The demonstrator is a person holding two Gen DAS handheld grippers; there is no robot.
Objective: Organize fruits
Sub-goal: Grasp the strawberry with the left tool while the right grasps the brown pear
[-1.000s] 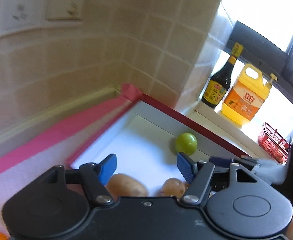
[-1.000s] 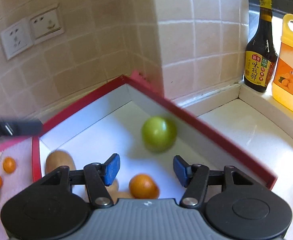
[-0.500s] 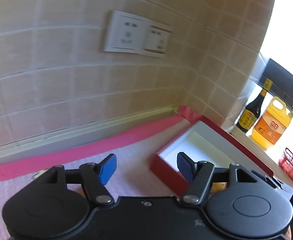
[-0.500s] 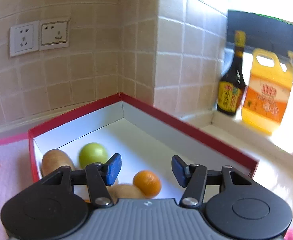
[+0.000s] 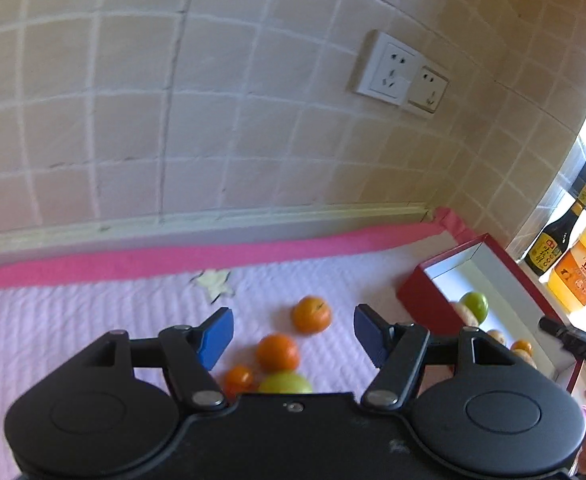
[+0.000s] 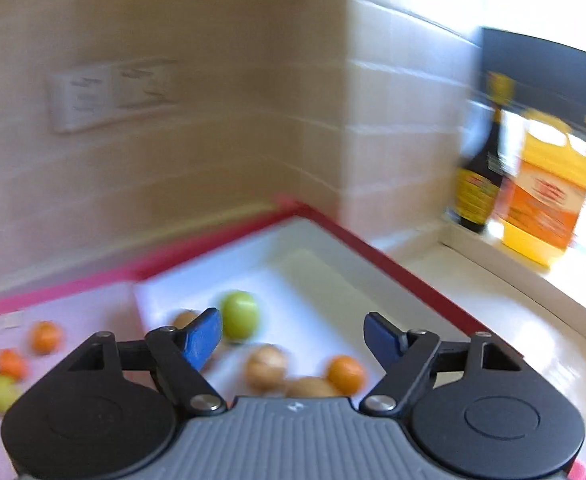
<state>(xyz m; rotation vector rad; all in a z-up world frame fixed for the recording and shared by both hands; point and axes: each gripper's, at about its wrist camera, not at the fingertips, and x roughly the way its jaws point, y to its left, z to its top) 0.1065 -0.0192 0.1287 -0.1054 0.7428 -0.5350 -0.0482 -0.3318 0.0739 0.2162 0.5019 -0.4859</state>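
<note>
My left gripper (image 5: 293,336) is open and empty above the pink mat (image 5: 73,320). Between its fingers lie three oranges (image 5: 311,314) (image 5: 278,352) (image 5: 239,378) and a green fruit (image 5: 285,383). The red box (image 5: 425,294) with a white inside stands to the right, holding a green fruit (image 5: 475,306) and brown fruits. My right gripper (image 6: 293,336) is open and empty over the red box (image 6: 393,264). In that blurred view the box holds a green fruit (image 6: 240,314), brown fruits (image 6: 265,366) and an orange (image 6: 345,374).
A tiled wall with sockets (image 5: 401,74) stands behind the mat. A dark sauce bottle (image 6: 475,184) and a yellow detergent jug (image 6: 545,204) stand on the sill at the right. A scrap of paper (image 5: 213,282) lies on the mat.
My left gripper has swung left from over the box to over the loose fruits on the mat. My right gripper has drawn back from the box and is moving. The green fruit rolled left in the box.
</note>
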